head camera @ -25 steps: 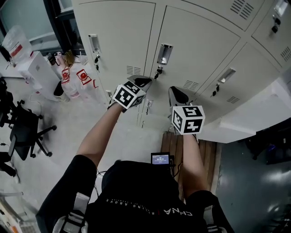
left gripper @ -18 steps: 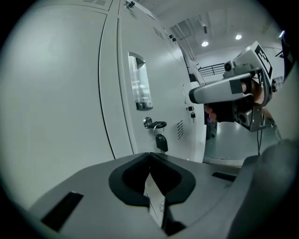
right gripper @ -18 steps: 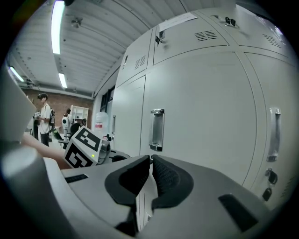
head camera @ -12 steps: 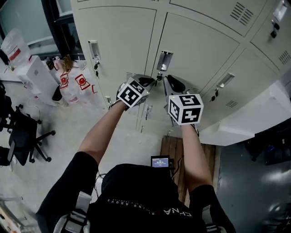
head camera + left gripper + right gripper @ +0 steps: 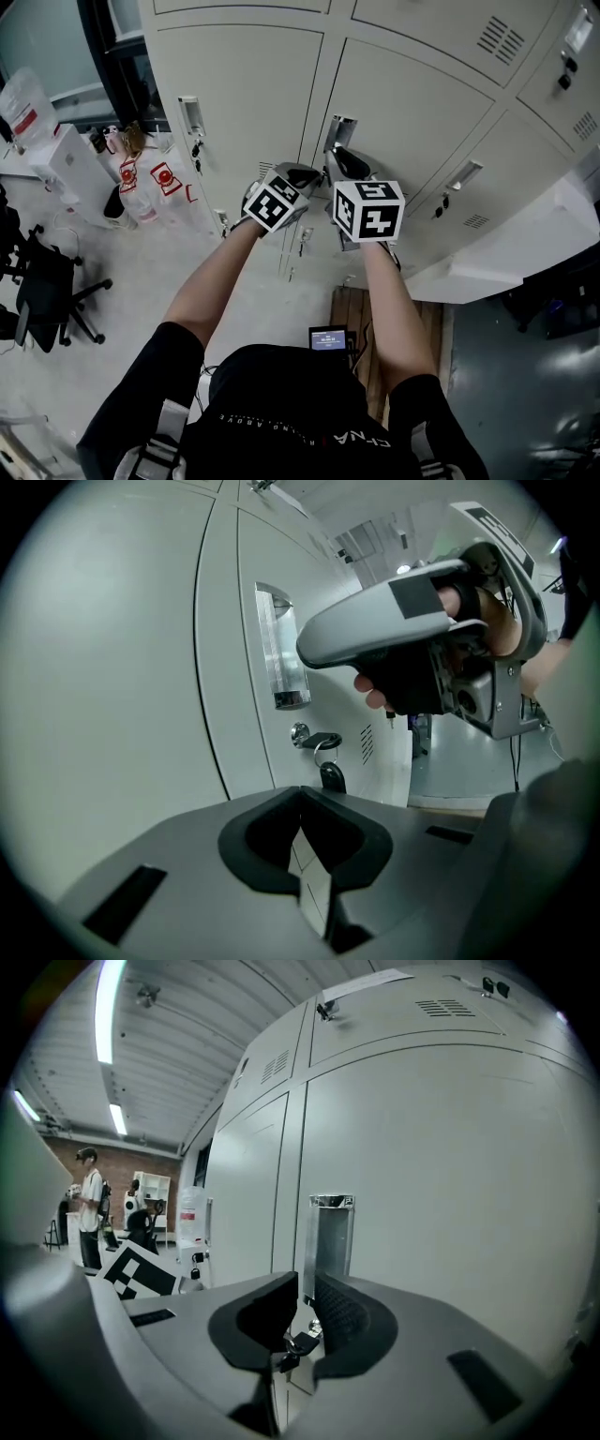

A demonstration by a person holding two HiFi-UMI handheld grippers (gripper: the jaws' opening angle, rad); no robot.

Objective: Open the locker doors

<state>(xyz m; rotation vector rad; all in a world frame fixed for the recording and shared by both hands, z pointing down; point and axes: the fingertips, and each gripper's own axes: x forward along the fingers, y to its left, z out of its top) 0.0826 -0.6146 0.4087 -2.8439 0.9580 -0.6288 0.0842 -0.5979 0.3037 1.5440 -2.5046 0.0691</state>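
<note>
- Left gripper (image 5: 302,172): forearm stretched towards the lockers, pointing slightly downward; jaws closed together, nothing between them.
- Right gripper (image 5: 339,161): just beside it, arm outstretched; jaws narrowly apart, gripping nothing, lined up on the recessed handle (image 5: 330,1237).
- Locker door (image 5: 412,103): shut; key (image 5: 325,740) in the lock below the handle.
</note>
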